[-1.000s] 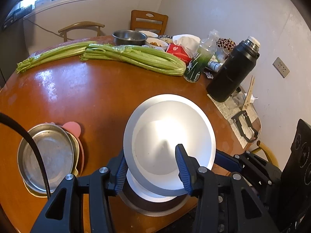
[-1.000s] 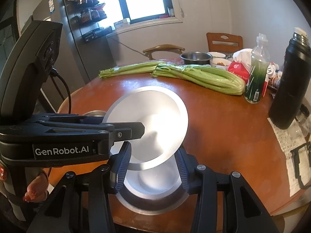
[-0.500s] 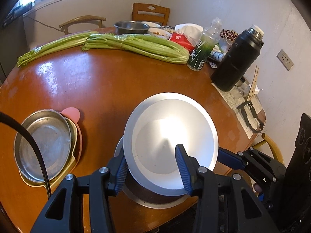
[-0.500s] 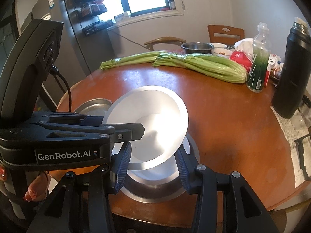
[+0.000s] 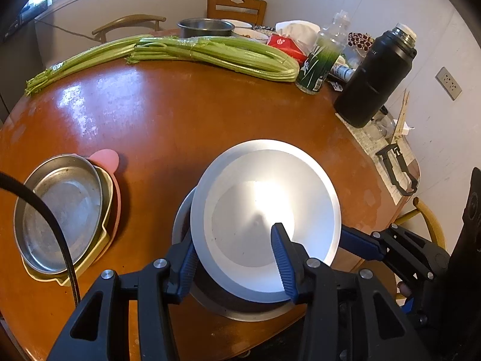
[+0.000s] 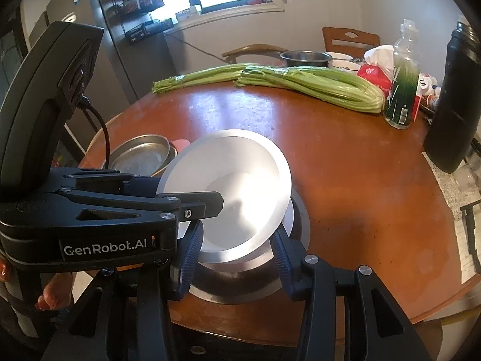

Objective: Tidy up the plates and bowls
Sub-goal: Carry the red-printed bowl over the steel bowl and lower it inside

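Silver plate (image 5: 264, 210) tilted above metal dish (image 5: 240, 310) | steel pan (image 5: 57, 210) nested in yellow dish (image 5: 99, 240)

we see a round, glossy brown wooden surface (image 5: 186, 126) with window glare on it. along its far side lie two bundles of celery (image 5: 216, 54), with a steel bowl (image 5: 206, 27) behind them. to the right stand a clear bottle with a green label (image 5: 320, 66) and a tall black flask (image 5: 375, 81), the flask at the edge of a paper sheet (image 5: 365, 141). near the left edge a pink plate (image 5: 105, 158) carries a yellow dish and a steel pan. at the near edge sits a wide steel plate (image 5: 240, 310).
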Available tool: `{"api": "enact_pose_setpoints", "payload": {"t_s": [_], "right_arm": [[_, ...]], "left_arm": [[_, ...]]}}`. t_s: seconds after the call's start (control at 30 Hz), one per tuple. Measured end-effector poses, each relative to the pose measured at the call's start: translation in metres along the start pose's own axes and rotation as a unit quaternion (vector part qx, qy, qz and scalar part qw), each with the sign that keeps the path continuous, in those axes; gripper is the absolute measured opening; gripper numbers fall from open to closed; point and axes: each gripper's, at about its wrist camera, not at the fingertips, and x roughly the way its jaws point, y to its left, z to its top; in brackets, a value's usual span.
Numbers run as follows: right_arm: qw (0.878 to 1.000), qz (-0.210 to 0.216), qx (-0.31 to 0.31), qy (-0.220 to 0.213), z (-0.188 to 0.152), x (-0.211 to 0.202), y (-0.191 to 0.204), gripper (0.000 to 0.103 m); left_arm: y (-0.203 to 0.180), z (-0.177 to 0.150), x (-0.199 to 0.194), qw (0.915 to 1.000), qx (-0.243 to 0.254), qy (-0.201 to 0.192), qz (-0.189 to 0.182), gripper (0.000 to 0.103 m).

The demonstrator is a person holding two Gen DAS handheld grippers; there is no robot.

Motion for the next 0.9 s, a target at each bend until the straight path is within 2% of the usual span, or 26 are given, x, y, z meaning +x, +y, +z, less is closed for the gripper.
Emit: {"api": "enact_pose_setpoints", "payload": {"t_s": [0.2, 0.9], "right_arm": [[1.0, 0.0, -0.001, 0.008, -0.001, 0.005, -0.002, 0.048], [0.999, -0.017, -0.008, 0.027, 0.0, 0.013, -0.004, 0.048]], "left_arm": [[-0.001, -0.003, 0.005, 0.9999, 0.006, 0.004, 0.012, 0.047], [0.002, -0.001, 0.01, 0.9997, 0.018, 0.011, 0.012, 0.047]]}}
